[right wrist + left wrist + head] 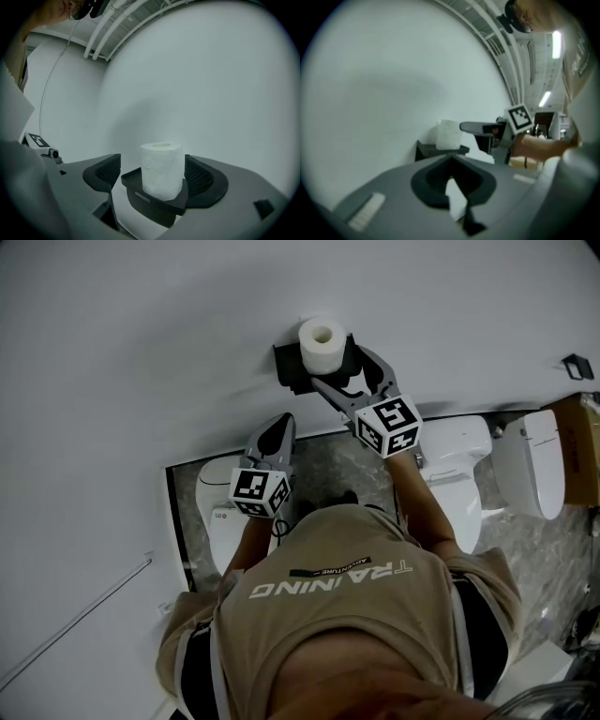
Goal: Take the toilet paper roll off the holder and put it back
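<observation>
Landmark: we take the black wall-mounted tray holder (pixel 154 206) as our reference for every place below.
Roll: the white toilet paper roll (pixel 161 171) stands upright on the holder with its hollow core facing up. It rests fully inside the tray's rim.
Right gripper: the right gripper (pixel 339 367) is level with the holder and points straight at it. Its jaws are spread wide, one on each side of the roll. We see a gap between each dark ribbed pad and the paper, so nothing is pinched.
Left gripper: the left gripper (pixel 278 427) hangs back from the holder, off to its left and a little lower. Its jaws are pressed together at the tips and carry nothing we can name. A pale sliver shows at their seam, and we cannot tell what it is.
Wall: the plain white wall (pixel 141 334) behind the holder is bare around it.
Progress: we judge that the roll is in its home position, with the right jaws bracketing it but not gripping. The pictures fit either a lift about to begin or a return just finished, and we cannot decide between them.
Left to do: if the lift has not begun, the right jaws must close on the roll, raise it clear of the rim, and set it back down.
</observation>
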